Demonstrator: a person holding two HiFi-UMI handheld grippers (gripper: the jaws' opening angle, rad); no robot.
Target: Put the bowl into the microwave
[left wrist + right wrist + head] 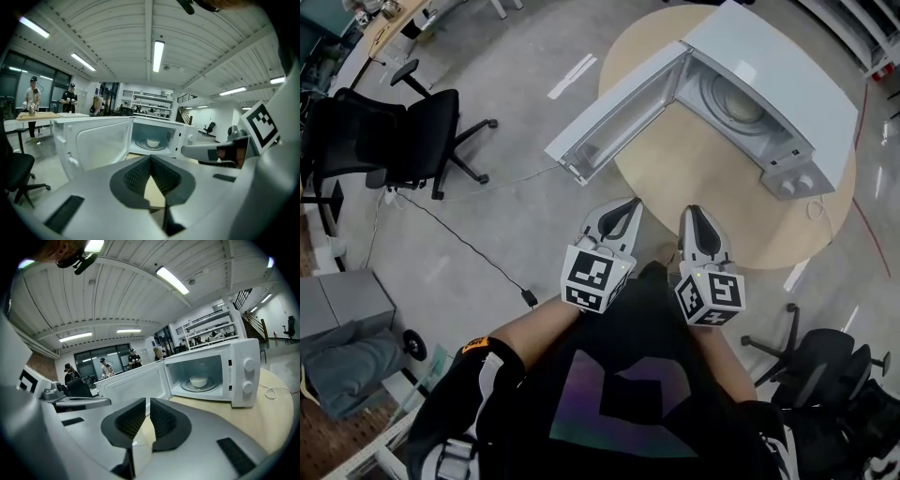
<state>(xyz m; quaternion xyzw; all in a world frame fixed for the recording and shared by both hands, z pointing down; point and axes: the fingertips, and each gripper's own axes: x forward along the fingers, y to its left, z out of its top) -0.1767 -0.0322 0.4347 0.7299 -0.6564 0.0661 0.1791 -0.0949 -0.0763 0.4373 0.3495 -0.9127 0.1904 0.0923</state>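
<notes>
The white bowl (pixel 153 142) sits on the turntable inside the white microwave (pixel 769 75), also seen in the right gripper view as the bowl (pixel 198 380). The microwave door (pixel 614 112) stands wide open, swung out to the left past the table's edge. My left gripper (pixel 630 206) and right gripper (pixel 694 216) hover side by side close to my body, well short of the microwave. Both point toward it. In the left gripper view my left gripper (pixel 150 159) is shut and empty; my right gripper (pixel 147 401) is shut and empty too.
The microwave stands on a round wooden table (pixel 703 187). A black office chair (pixel 394 131) is on the floor at the left, another chair (pixel 825 366) at the lower right. A black cable (pixel 459 239) runs across the floor. People stand at a far bench (pixel 37 115).
</notes>
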